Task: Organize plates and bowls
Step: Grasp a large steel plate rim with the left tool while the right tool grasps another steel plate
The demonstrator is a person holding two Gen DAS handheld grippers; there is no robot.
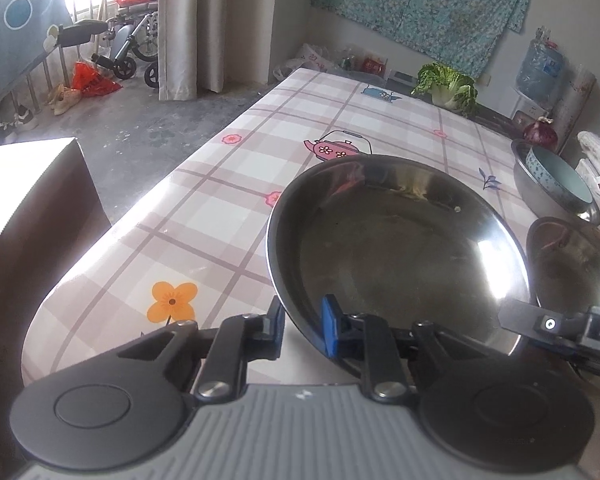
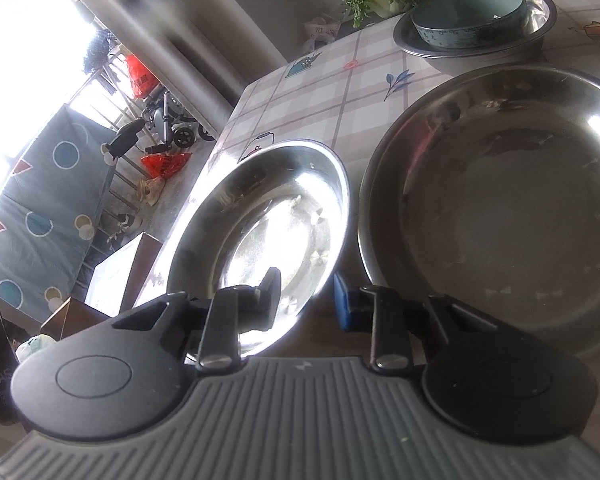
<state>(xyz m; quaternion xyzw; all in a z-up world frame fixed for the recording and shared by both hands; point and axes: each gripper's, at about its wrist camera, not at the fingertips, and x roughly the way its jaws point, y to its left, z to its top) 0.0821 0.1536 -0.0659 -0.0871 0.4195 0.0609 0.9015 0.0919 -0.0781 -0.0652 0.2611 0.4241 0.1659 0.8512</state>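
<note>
While both grippers close on steel plates on the checked surface, the left gripper (image 1: pixel 302 326) pinches the near rim of the left plate (image 1: pixel 396 248). Nearly shut, the right gripper (image 2: pixel 306 300) straddles that plate's right rim (image 2: pixel 342 200), beside the bigger plate (image 2: pixel 500 208). Shallow bites could let slick metal slip.
</note>
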